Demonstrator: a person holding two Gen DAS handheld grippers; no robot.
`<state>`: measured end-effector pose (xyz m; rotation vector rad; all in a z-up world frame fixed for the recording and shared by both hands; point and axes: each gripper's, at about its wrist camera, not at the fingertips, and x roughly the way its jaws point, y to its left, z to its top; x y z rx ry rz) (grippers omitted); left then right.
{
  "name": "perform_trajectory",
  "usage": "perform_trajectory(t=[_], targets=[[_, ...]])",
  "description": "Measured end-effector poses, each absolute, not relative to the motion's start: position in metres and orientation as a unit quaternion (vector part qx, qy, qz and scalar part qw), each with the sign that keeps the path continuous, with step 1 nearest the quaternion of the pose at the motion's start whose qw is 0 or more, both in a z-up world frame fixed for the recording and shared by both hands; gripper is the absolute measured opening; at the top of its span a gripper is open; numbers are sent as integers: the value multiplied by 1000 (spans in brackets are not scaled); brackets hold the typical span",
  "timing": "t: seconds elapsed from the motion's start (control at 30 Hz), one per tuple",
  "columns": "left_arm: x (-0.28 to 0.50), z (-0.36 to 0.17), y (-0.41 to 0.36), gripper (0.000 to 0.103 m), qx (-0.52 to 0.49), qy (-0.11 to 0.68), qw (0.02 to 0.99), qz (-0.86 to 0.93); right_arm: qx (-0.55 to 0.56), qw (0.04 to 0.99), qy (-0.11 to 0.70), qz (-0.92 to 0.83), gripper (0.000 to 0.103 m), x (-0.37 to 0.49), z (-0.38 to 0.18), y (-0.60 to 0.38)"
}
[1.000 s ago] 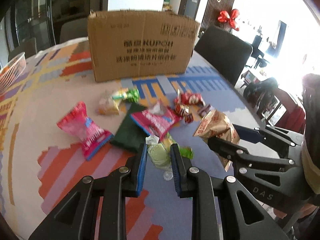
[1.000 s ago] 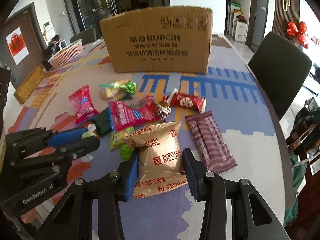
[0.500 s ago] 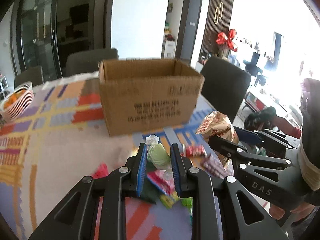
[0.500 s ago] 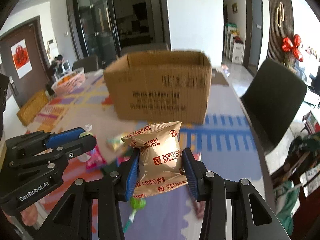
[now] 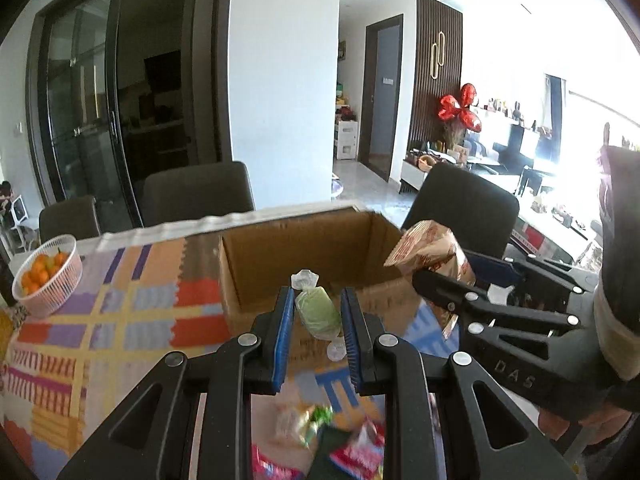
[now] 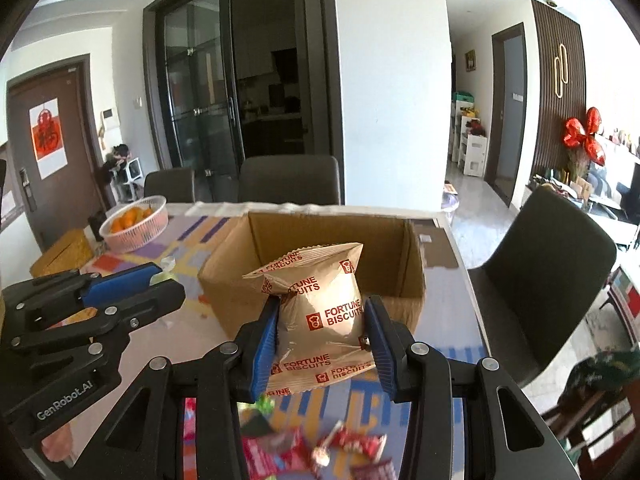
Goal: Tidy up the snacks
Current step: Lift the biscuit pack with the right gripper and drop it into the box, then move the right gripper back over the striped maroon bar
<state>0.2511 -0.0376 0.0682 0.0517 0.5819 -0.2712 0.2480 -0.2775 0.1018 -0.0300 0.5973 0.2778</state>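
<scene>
My left gripper (image 5: 316,312) is shut on a small green wrapped candy (image 5: 318,312) and holds it in the air before the near wall of the open cardboard box (image 5: 280,248). My right gripper (image 6: 322,320) is shut on a gold Fortune Biscuits bag (image 6: 320,304), also raised, just short of the box (image 6: 412,264). The bag also shows in the left wrist view (image 5: 432,250), near the box's right corner. The left gripper shows at the left of the right wrist view (image 6: 160,280). Loose snack packets (image 6: 312,452) lie on the table below, blurred.
A white basket of oranges (image 5: 46,276) stands at the table's far left, also in the right wrist view (image 6: 134,226). Dark chairs (image 5: 464,208) stand behind and to the right of the table. The patterned tablecloth (image 5: 120,320) covers the table.
Both grippers have risen from the table with their snacks and moved toward the box. The box's open top has come into view.
</scene>
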Motion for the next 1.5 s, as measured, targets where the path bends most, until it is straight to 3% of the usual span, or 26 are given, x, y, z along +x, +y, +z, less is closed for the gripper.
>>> perform_trajectory(t=[0.73,0.8,0.83,0.9,1.0,1.2,1.5], targets=[[362,45,-45,25,21,359,927,-110,-20,922,364,133,44,368,85,-279],[362,43,-45,38,22,360,926,-109,-20,923,361,131,46,369,83,-277],[360,43,-45,43,23,359,927,-106,-21,924,360,127,56,369,82,-277],[356,42,-44,48,26,354,930,-99,-20,926,359,116,65,368,80,-280],[349,42,-41,60,21,354,930,-98,-23,928,357,108,66,361,80,-283],[319,50,-41,72,13,338,936,-97,-23,931,348,104,66,337,84,-293],[263,64,-59,81,43,309,942,-124,-22,938,326,113,66,285,100,-309]])
